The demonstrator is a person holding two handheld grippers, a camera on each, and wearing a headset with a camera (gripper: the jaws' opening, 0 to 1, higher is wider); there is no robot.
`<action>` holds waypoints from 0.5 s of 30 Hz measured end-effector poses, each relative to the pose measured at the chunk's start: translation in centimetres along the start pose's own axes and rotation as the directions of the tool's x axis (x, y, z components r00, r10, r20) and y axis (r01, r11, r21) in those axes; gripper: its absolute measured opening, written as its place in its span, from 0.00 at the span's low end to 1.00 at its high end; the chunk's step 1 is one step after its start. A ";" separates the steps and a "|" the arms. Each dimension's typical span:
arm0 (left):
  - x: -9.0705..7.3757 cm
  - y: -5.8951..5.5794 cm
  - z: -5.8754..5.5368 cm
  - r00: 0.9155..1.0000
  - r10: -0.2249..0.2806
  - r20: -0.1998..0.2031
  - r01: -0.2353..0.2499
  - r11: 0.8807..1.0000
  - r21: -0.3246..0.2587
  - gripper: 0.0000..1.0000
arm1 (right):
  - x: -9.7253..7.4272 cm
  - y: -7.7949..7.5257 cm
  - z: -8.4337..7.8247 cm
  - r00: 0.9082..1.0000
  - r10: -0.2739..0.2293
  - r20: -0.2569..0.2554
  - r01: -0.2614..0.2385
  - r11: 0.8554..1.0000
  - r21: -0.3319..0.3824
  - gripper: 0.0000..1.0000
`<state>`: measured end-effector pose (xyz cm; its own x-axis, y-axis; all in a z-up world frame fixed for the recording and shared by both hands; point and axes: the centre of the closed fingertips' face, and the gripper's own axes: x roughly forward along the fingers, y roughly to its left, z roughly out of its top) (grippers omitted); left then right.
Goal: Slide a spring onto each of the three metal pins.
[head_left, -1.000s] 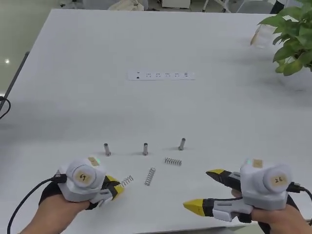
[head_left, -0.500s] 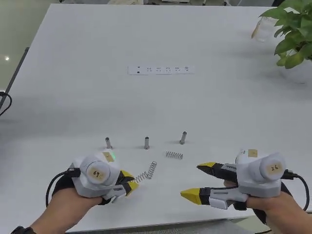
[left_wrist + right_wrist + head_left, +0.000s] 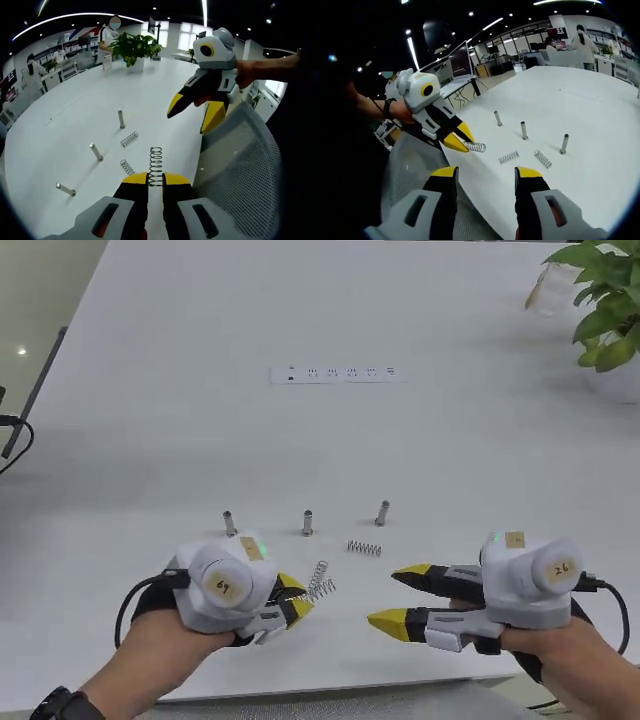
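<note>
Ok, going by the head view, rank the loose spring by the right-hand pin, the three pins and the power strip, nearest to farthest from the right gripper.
1. Loose spring, just ahead of the right gripper.
2. Right pin, just beyond that spring.
3. Middle pin, ahead and to the left.
4. Left pin, farther left.
5. Power strip, far back, well beyond the pins.

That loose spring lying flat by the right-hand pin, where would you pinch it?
Probably near one end, jaws closing across the coils. The loose spring lies flat on its side, so the open right gripper should come down from above; holding one end leaves the other free to slip over the pin.
</note>
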<state>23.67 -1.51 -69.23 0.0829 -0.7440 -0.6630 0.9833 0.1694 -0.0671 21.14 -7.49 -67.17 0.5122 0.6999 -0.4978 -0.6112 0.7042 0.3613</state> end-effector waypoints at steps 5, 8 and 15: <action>0.1 -0.8 0.9 1.000 -0.020 0.009 0.020 0.999 0.031 0.02 | 0.4 0.6 0.2 0.999 0.039 -0.007 -0.039 0.999 -0.022 0.37; 0.1 -1.4 1.4 0.999 -0.033 0.018 0.032 0.999 0.040 0.02 | 0.6 0.8 0.3 0.998 0.057 -0.008 -0.057 0.998 -0.028 0.34; 0.2 -2.8 2.2 0.998 -0.065 0.026 0.063 0.995 0.080 0.02 | 1.1 1.2 0.2 0.995 0.093 -0.026 -0.094 0.995 -0.041 0.31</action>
<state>21.26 -3.55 -67.52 0.0230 -0.7698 -0.6378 0.9963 0.0702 -0.0489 21.09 -5.82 -67.16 0.4375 0.7588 -0.4824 -0.6808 0.6300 0.3736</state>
